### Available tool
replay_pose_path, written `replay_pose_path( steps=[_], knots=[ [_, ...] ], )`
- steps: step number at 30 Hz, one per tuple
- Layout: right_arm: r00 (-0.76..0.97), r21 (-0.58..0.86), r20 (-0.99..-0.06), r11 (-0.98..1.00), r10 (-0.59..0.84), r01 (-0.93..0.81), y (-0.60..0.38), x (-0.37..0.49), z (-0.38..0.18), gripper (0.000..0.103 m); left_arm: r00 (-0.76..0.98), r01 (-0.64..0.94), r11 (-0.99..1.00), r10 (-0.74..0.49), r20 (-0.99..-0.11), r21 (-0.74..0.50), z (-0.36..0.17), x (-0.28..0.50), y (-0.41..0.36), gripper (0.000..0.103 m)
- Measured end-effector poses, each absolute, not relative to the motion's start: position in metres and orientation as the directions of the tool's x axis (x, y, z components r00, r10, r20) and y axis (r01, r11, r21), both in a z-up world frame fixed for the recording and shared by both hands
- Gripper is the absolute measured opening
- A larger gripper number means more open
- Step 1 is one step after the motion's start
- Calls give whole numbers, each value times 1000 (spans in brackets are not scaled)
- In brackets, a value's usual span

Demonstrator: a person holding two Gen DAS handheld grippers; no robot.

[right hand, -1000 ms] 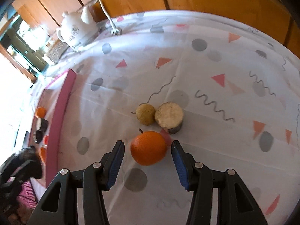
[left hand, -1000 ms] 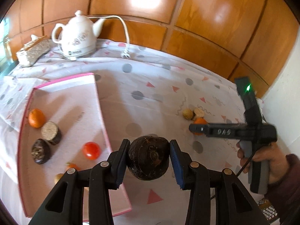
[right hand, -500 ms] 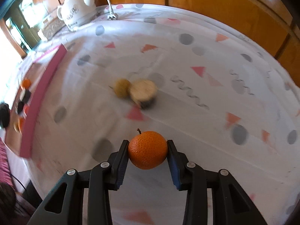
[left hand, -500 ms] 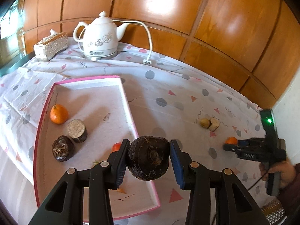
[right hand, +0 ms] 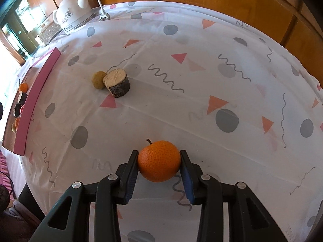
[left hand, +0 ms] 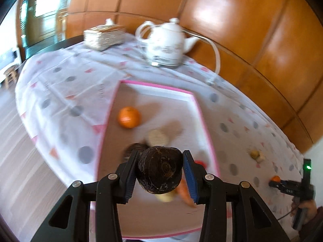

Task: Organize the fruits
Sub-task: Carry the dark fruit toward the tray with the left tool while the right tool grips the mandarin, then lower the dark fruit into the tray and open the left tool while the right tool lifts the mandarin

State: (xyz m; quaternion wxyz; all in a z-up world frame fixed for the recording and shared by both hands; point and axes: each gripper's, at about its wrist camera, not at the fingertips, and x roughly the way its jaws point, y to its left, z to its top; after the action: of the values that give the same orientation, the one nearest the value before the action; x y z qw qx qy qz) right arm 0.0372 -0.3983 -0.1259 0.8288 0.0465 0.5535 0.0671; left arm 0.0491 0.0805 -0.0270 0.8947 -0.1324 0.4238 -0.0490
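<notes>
1. Pink tray on the tablecloth holds an orange; a teapot stands behind.
2. Left tongs clamp a dark round fruit above the tray.
3. Right tongs clamp a tangerine above the cloth.

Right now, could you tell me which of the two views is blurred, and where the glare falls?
Left wrist view: motion-smeared tray and kettle, held dark fruit fairly sharp, glare on the wood panelling. Right wrist view: sharp throughout, orange crisp, window overexposed at left.
</notes>
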Motion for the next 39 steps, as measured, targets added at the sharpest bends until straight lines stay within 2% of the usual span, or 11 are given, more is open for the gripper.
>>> replay_pose_path(
  steps=[5,11,21,23,30,37,39],
  knots=[
    [377,149,-912,987,160,-58,-398,38,-127,40,618,-93,941,-202,-760,-325,-39,53,106,43],
    [376,119,-916,990,139,-78,-388,39,-127,40,614,-86,924,-246,-750,-374,-39,77,102,43],
    [380,99,-916,990,128,-95,-384,39,-128,40,619,-61,955,-191,-761,-290,-42,136,77,43],
    [381,99,-916,990,129,-97,-386,39,-128,40,622,-62,960,-176,-763,-272,-44,144,73,38],
    [386,95,-914,990,127,-101,-384,39,-129,40,618,-75,975,-120,-777,-210,-53,166,62,38],
    [387,93,-914,991,125,-100,-386,39,-128,40,650,-109,969,-99,-754,-221,-43,144,72,43],
    [387,93,-914,991,125,-100,-386,39,-128,40,655,-129,968,-79,-751,-215,-41,135,77,47]
  ],
)
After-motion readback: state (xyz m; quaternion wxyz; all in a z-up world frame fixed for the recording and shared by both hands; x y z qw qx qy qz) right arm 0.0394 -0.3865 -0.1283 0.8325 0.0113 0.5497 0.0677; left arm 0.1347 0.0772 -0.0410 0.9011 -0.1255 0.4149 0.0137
